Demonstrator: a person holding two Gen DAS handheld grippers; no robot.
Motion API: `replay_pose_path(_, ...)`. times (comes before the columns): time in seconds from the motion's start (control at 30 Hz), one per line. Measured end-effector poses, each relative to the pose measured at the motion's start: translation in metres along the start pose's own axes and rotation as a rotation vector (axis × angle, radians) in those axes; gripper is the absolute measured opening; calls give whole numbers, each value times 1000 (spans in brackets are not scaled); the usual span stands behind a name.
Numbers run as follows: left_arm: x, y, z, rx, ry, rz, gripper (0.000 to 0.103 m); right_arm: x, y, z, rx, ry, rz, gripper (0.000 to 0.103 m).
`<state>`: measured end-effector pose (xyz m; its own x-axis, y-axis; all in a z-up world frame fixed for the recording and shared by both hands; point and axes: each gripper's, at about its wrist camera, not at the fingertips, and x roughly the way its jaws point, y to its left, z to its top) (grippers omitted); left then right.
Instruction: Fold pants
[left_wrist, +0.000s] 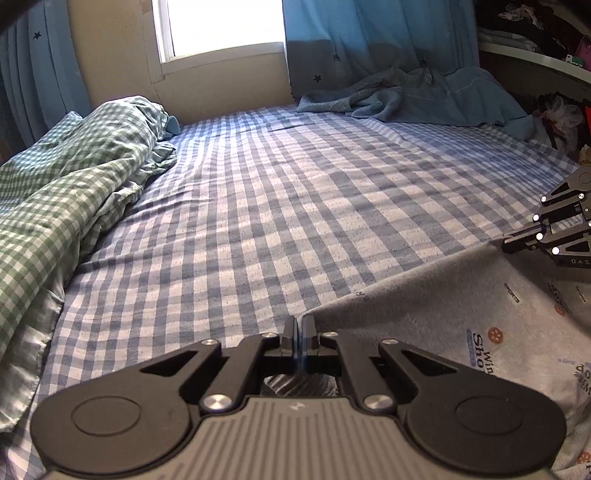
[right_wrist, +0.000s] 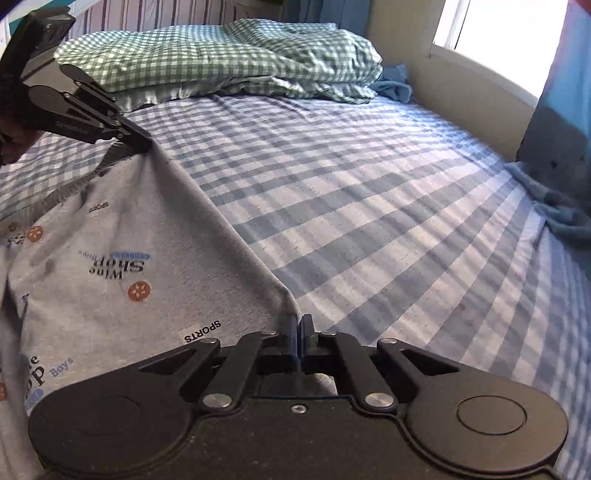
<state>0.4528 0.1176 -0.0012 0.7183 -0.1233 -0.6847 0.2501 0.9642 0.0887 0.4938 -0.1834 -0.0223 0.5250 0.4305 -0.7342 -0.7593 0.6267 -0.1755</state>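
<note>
the left tool (left_wrist: 299, 325) and right tool (right_wrist: 300, 325) are each pinching an edge of the grey pants (right_wrist: 122, 258), lying at the bed's (right_wrist: 369, 206) near edge. only the right view is showing "sports" and "boys" print; the left alone is showing shelves (left_wrist: 535, 59).

Both grippers are angled downward. The left gripper (left_wrist: 299, 325) is clamped on the pants' (right_wrist: 122, 258) edge; the right gripper (right_wrist: 300, 325) is pinched on its far corner.
</note>
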Motion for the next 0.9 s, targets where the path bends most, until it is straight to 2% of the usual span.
replay_pose_path(0.07,1,0,3,-8,-11,19,2,0,-6,11,-8,-33,-72,0)
replay_pose_path(0.1,4,-1,5,-5,-7,33,2,3,-9,15,5,-41,-80,0)
replay_pose_path(0.17,18,-1,5,-11,16,42,2,16,-16,21,22,-32,-80,0)
replay_pose_path(0.27,36,2,-1,-26,60,42,2,44,-19,18,39,30,-69,0)
replay_pose_path(0.33,44,5,-6,-35,85,24,2,54,-19,14,54,37,-56,1)
replay_pose_path(0.4,45,9,-8,-51,84,2,4,51,-23,12,80,17,-39,5)
replay_pose_path(0.43,44,13,-8,-64,81,-17,5,48,-27,11,103,13,-21,12)
replay_pose_path(0.47,42,16,-8,-76,74,-20,10,43,-30,11,118,13,-9,21)
replay_pose_path(0.53,37,23,-8,-90,52,-41,18,33,-38,9,124,-2,-6,30)
replay_pose_path(0.57,35,26,-8,-89,40,-45,30,28,-43,8,139,-12,2,38)
replay_pose_path(0.6,34,27,-8,-86,33,-43,48,23,-48,7,161,-22,14,43)
replay_pose_path(0.67,34,30,-7,-82,26,-42,63,17,-59,4,209,-41,46,59)
replay_pose_path(0.77,42,33,-7,-77,68,-58,63,17,-68,0,252,-46,93,61)
replay_pose_path(0.83,50,34,-9,-79,111,-69,57,23,-71,-3,275,-29,116,61)
replay_pose_path(0.87,53,35,-10,-82,122,-83,39,27,-71,-4,283,-17,119,58)
replay_pose_path(0.9,54,35,-10,-87,126,-103,25,30,-70,-6,285,-4,127,54)
